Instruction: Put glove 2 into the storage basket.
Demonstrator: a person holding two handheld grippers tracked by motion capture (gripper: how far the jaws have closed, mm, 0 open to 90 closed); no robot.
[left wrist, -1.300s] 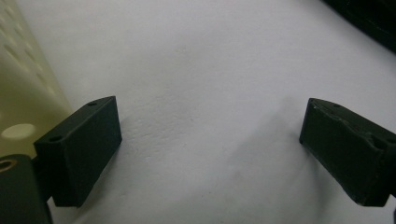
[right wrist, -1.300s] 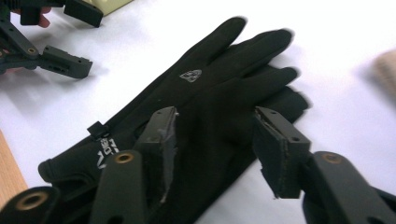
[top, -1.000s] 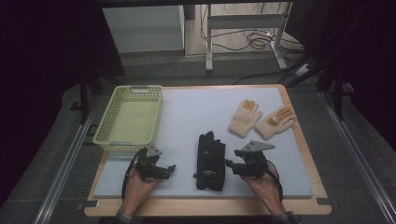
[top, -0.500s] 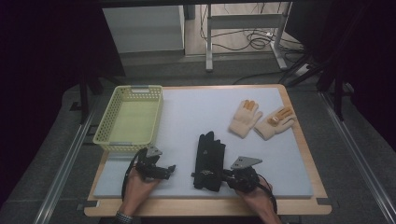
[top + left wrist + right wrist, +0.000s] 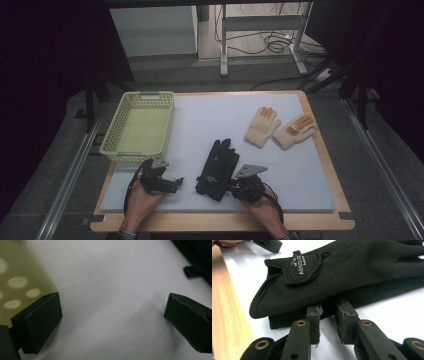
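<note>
Right gripper [image 5: 231, 188] slid left, closing on black gloves [image 5: 216, 168]; fingertips point up-table.

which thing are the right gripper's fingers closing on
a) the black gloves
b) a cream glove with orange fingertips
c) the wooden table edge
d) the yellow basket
a: in the right gripper view the fingers pinch the edge of the black gloves; the high view shows the right gripper at that stack, far from the yellow basket and the cream gloves.
</note>
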